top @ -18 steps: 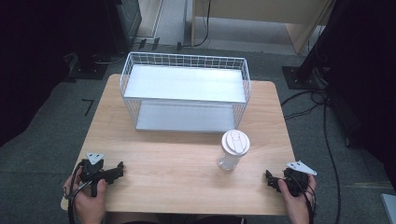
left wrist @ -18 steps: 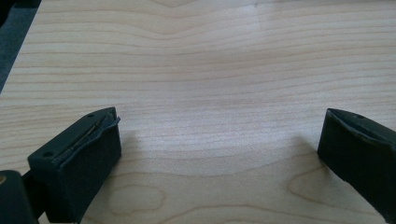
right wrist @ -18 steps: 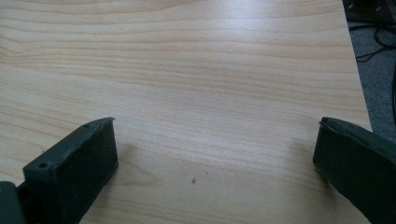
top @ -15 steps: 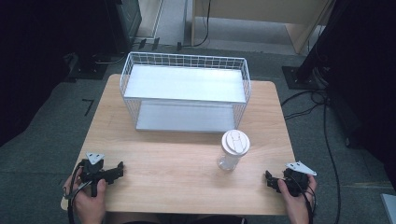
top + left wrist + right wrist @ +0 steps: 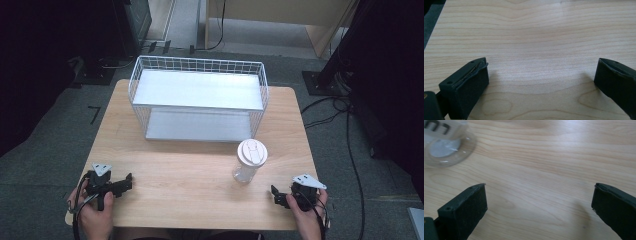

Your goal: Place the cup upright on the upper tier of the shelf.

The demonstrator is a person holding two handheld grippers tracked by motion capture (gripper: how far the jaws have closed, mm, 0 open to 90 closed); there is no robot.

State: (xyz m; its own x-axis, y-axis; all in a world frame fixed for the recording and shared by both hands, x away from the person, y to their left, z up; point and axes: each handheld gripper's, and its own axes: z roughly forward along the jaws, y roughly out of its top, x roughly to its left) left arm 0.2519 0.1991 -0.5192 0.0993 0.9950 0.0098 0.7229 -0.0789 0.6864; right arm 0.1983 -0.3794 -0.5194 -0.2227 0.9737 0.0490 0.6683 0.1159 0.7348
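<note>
A clear plastic bottle with a pale pink lid stands upright on the wooden table, right of centre. Its clear base shows at the top left of the right gripper view. My right gripper rests near the table's front right corner, a short way in front of and to the right of the bottle, jaws wide open over bare wood. My left gripper sits near the front left corner, also open with nothing between its pads. A white wire basket rack with two shelves stands at the back of the table.
The rack takes up the rear half of the table. Bare wood stretches between the two grippers. Cables trail on the grey floor to the right, and dark equipment stands beyond the table at left and right.
</note>
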